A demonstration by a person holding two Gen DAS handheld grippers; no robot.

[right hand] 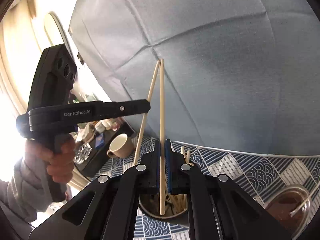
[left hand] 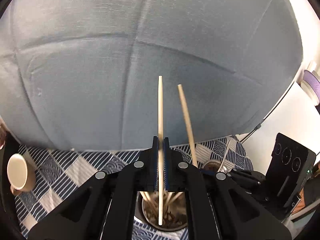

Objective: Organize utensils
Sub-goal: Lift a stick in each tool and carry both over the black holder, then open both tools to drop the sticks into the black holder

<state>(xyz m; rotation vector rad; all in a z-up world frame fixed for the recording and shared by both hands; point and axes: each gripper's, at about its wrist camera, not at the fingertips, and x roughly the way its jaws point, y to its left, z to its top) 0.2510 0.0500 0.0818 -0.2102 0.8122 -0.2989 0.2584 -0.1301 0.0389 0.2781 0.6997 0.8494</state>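
- Left wrist view: the black left gripper (left hand: 160, 146) has its jaws pressed together on a pale wooden chopstick (left hand: 160, 108), which stands nearly upright. Its lower end hangs over a round metal holder cup (left hand: 180, 227), near the camera, where several more sticks already stand.
- To the right, a second pale chopstick (left hand: 187, 124) leans, and it seems to be the one in the other gripper. A beige ceramic mug (left hand: 17, 172) lies on its side at far left on the blue-and-white patterned cloth (left hand: 60, 172).
- Right wrist view: the black right gripper (right hand: 162, 150) is also clamped on one chopstick (right hand: 162, 100), whose lower end is above the same holder (right hand: 148, 210). The other gripper (right hand: 149, 106) comes from the left with its own stick (right hand: 148, 100).
- A glass jar with brown content (right hand: 288, 206) stands at near right.
- I judge the task well advanced: many sticks are stored, and these two are not yet released.
- Readable writing: "GenRobot.AI" on the side of the left tool.
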